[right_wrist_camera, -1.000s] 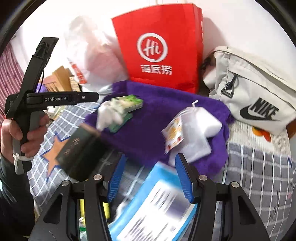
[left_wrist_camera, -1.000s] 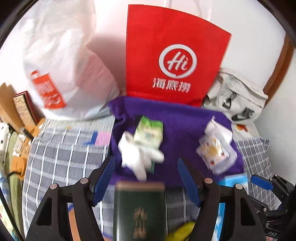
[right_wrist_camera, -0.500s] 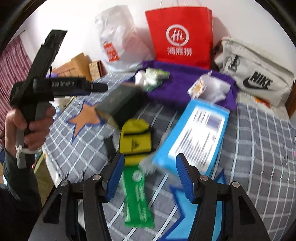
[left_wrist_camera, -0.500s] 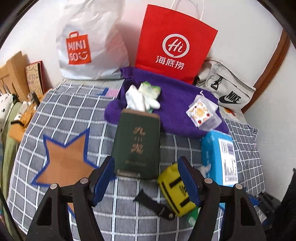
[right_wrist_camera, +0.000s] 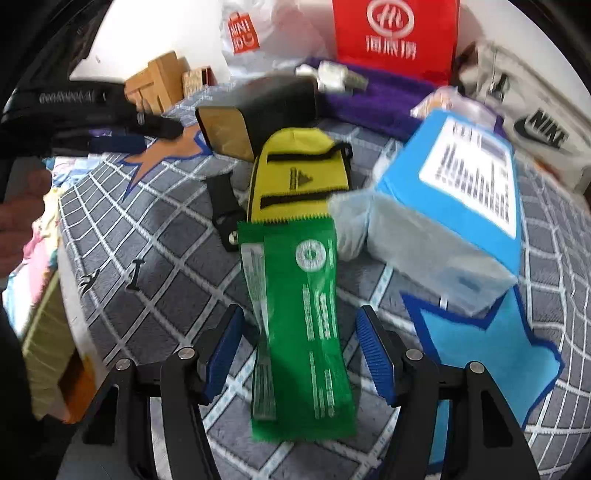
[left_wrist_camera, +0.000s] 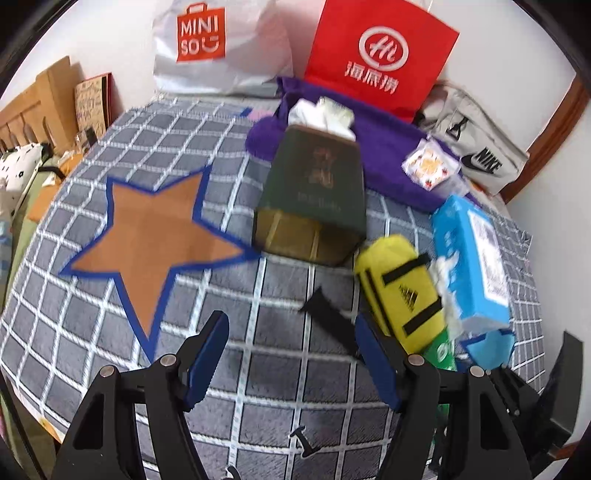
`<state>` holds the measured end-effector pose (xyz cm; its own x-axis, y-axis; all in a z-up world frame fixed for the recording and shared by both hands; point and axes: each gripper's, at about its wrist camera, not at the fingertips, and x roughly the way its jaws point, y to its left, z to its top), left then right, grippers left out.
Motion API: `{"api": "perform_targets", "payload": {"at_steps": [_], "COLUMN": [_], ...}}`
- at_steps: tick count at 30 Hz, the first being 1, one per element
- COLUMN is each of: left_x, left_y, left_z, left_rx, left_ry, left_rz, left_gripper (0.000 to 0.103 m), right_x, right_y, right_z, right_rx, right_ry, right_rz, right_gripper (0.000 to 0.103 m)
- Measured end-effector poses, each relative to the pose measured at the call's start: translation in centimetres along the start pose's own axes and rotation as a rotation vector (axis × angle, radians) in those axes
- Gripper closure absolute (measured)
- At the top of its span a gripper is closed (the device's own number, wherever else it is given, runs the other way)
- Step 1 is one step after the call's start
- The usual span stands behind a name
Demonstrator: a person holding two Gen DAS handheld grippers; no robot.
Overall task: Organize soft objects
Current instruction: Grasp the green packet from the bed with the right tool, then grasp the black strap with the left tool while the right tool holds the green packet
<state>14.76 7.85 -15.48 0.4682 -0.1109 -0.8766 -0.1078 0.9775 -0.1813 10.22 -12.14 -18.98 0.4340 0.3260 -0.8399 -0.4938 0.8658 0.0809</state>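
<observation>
Right gripper (right_wrist_camera: 297,349), jaws apart and empty, straddling a green packet (right_wrist_camera: 301,325) on the checked blanket (right_wrist_camera: 155,258), likely lining up a pick. Left gripper (left_wrist_camera: 291,360) likewise wide, holding nothing, above bare blanket beside a yellow pouch (left_wrist_camera: 400,291).

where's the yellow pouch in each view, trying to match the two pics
Left wrist view: the yellow pouch lies right of centre on the checked cover, between the dark green box and the blue pack.
Right wrist view: the yellow pouch is at upper centre, just beyond the top edge of the green packet.
Shared landmark: the red paper bag standing at the back.
</observation>
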Motion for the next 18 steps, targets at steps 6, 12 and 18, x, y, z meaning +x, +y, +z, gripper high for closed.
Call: {"api": "perform_targets", "payload": {"at_steps": [6, 12, 18], "left_x": [2.1, 4.3, 5.4], "left_y": [-1.8, -2.9, -5.1], "left_z": [-1.3, -1.2, -0.7], "left_rx": [0.040, 0.050, 0.104], "left_ry": [0.040, 0.056, 0.045], "left_rz": [0.031, 0.131, 0.179], "left_gripper": [0.034, 0.034, 0.034], "right_x": [-0.7, -2.9, -4.1], "right_y": [-0.3, -1.0, -2.3], "right_z": [-0.8, -2.0, -2.8], "right_rx": [0.001, 0.027, 0.076], "right_ry": [-0.016, -0.049, -0.073], "right_rz": [-0.014, 0.016, 0.035], "right_gripper": [0.074, 0.074, 0.074]}}
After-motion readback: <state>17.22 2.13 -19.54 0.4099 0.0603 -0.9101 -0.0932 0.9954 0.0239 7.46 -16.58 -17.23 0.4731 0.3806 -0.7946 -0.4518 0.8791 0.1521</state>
